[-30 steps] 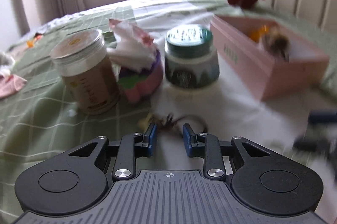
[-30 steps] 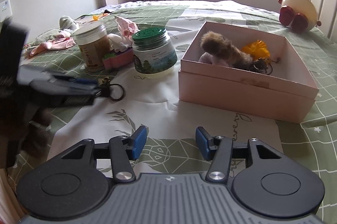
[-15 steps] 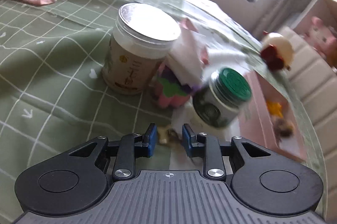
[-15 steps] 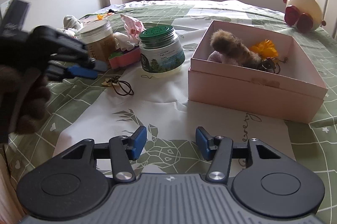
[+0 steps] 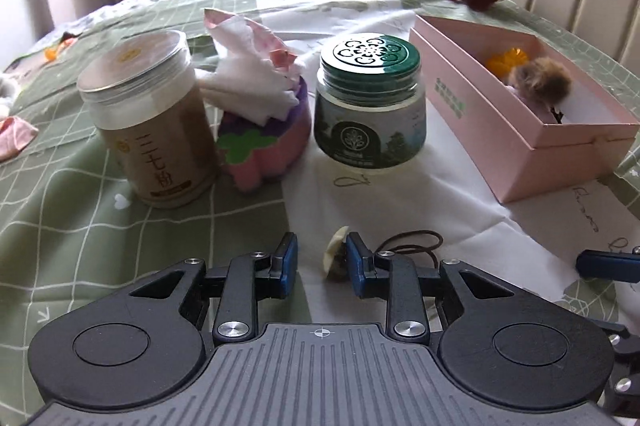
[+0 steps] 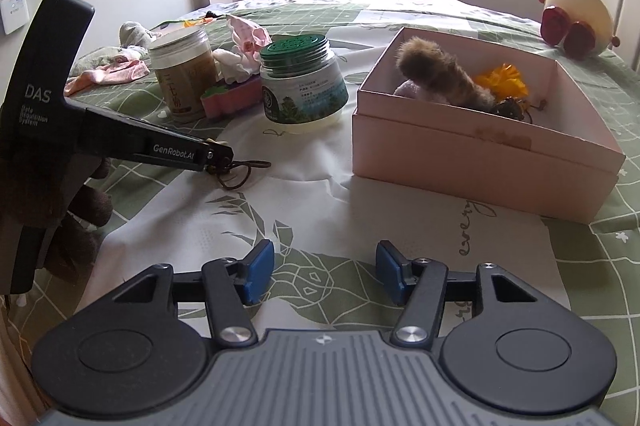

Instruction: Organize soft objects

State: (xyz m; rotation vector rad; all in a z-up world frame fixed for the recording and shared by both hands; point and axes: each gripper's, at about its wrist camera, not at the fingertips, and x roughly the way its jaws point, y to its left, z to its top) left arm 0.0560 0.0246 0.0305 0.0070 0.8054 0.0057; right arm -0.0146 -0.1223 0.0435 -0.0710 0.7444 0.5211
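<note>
We've swung our left gripper [image 5: 322, 262] back square over the hair tie [image 5: 408, 244]: jaws parted, its charm [image 5: 335, 256] against the right pad, loop trailing right, while the empty right gripper [image 6: 322, 272] is opening.

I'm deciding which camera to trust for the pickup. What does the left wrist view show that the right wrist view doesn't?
Only the left wrist view shows the left gripper from behind: the hair tie's pale charm sits against one pad, a gap beside the other. Only the right wrist view shows the gloved hand and the right gripper, jaws opening, nothing between them. Both show the hair tie, both jars and the pink box.
</note>
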